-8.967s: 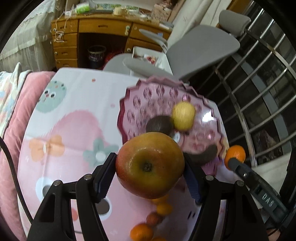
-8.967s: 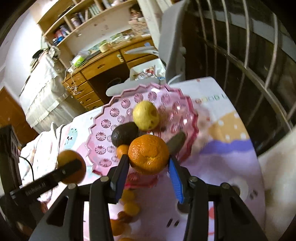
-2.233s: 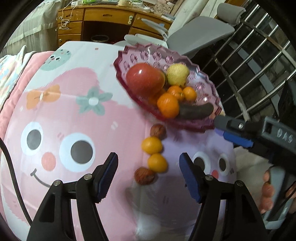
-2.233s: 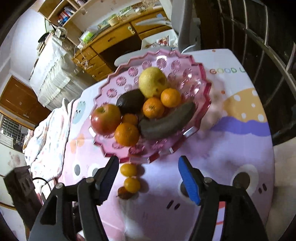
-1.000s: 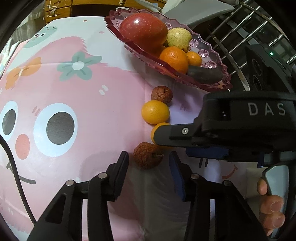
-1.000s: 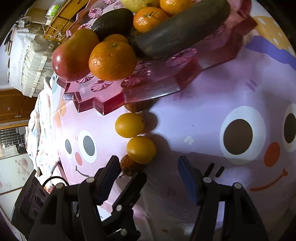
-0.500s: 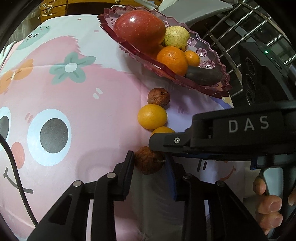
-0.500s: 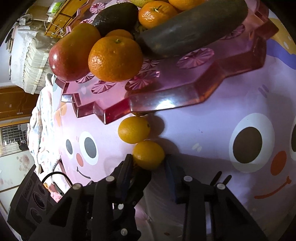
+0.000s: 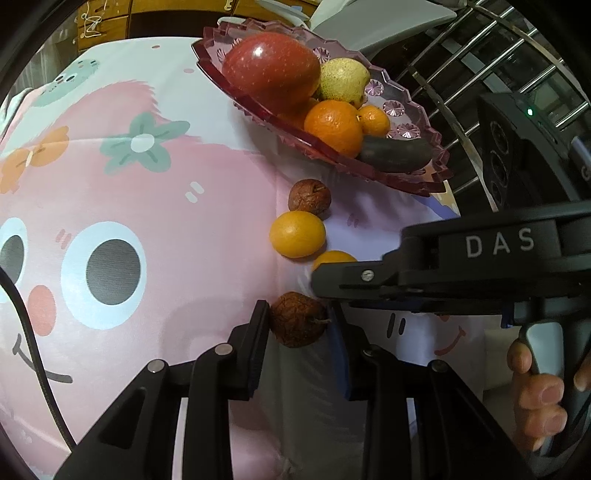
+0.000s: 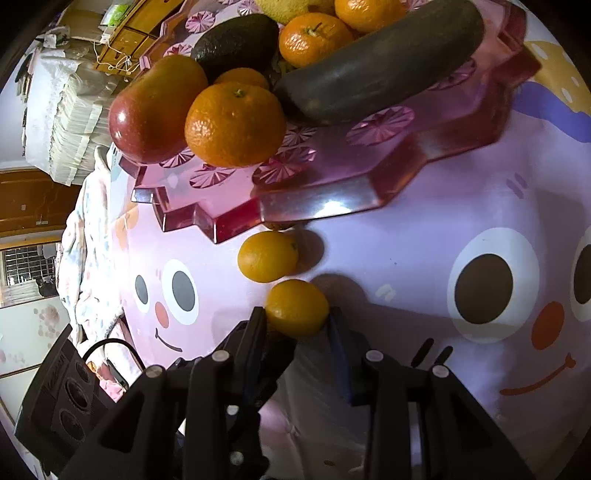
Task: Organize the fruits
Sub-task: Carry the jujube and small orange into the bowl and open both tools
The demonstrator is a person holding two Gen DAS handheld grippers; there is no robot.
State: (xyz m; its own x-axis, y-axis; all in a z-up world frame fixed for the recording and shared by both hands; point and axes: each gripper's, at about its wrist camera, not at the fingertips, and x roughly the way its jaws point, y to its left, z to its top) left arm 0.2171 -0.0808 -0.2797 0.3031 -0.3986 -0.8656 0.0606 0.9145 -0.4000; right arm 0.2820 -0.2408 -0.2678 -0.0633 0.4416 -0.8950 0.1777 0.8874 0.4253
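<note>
My left gripper is shut on a wrinkled brown fruit that lies on the cartoon-print cloth. Just beyond it my right gripper is shut on a small yellow-orange citrus; in the left wrist view its black body covers most of that citrus. A second small citrus and another wrinkled brown fruit lie in a row toward the pink glass plate. The plate holds a red apple, oranges, a pear, an avocado and a dark long fruit.
A person's hand holds the right gripper's handle at lower right. Metal rails run behind the plate. A wooden desk and a grey chair stand beyond the table. The left gripper's black body shows at lower left of the right wrist view.
Both pairs of jaws have narrowed since a second ago: the left onto the wrinkled brown fruit, the right onto the small citrus. Neither hand has shifted much.
</note>
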